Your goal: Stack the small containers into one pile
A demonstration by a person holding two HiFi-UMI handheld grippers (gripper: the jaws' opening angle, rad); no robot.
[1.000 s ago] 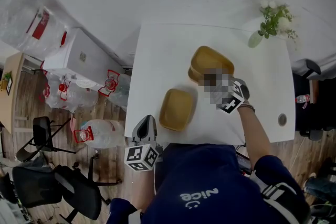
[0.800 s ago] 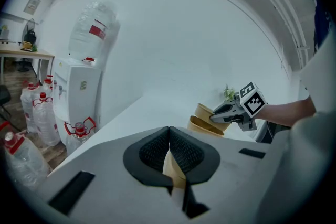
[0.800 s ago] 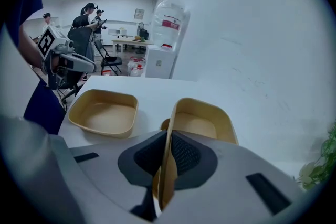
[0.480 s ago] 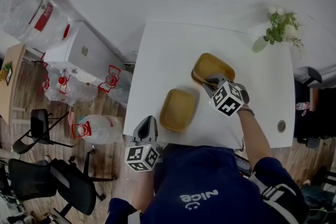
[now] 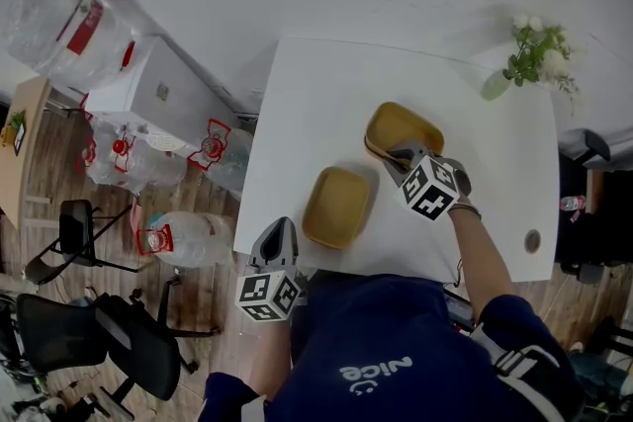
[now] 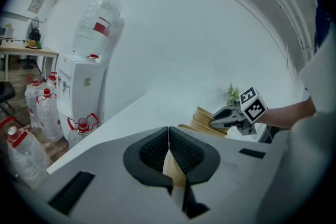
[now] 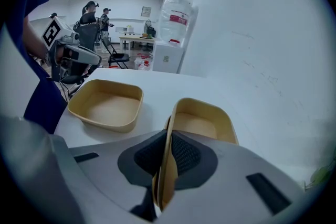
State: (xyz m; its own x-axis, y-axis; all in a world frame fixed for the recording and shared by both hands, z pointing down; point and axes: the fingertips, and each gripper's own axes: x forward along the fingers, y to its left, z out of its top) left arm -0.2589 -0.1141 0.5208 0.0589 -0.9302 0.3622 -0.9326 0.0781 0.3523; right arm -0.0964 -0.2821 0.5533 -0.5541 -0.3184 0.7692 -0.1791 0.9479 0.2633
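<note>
right gripper (image 5: 400, 155): jaws pinch top container (image 5: 396, 125) wall | change: container lower than a second ago, now nested on the pile just beyond near container (image 5: 336, 206) | left gripper (image 5: 279, 226): jaws together, beside near container, unmoved

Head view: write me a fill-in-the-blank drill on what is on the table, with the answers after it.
The table is ___ in colour. The right gripper is shut on the ___ of the farther container. The nearer container holds ___. At the table's far right corner stands a vase of ___.
Missing words: white; rim; nothing; flowers.
</note>
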